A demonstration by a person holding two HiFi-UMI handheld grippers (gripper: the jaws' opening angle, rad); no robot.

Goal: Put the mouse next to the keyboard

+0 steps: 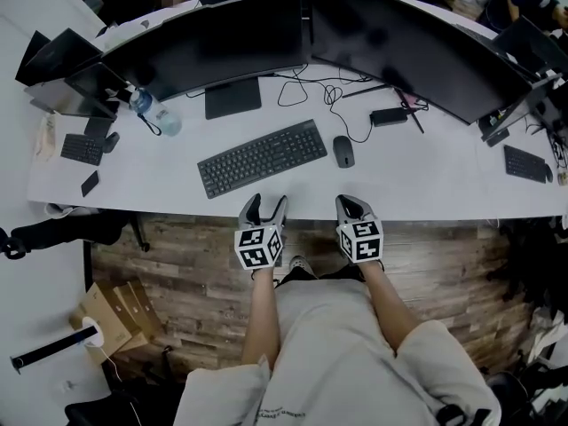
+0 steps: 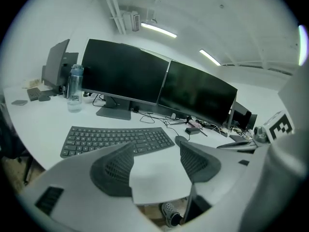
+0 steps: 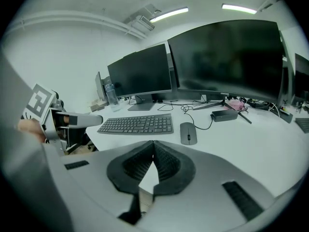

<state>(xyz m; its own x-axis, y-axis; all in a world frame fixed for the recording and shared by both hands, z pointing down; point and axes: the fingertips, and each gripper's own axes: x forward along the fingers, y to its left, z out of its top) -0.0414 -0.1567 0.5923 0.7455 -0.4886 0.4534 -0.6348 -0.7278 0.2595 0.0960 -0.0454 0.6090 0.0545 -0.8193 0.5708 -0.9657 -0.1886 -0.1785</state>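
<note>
Now we see the mouse (image 1: 343, 152) lying mid-frame on the desk (image 1: 426, 185), just right of the keyboard (image 1: 263, 157), long axis vertical, cable (image 1: 362, 137) end uppermost; left tool (image 1: 264, 201) gapes empty, right tool (image 1: 353, 202) pressed together.

Bright ceiling strip lights (image 2: 158, 30), even light, fisheye-bent edges, dark vignetted corners

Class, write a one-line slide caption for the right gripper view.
Shut right gripper faces the mouse lying beside the keyboard.
</note>
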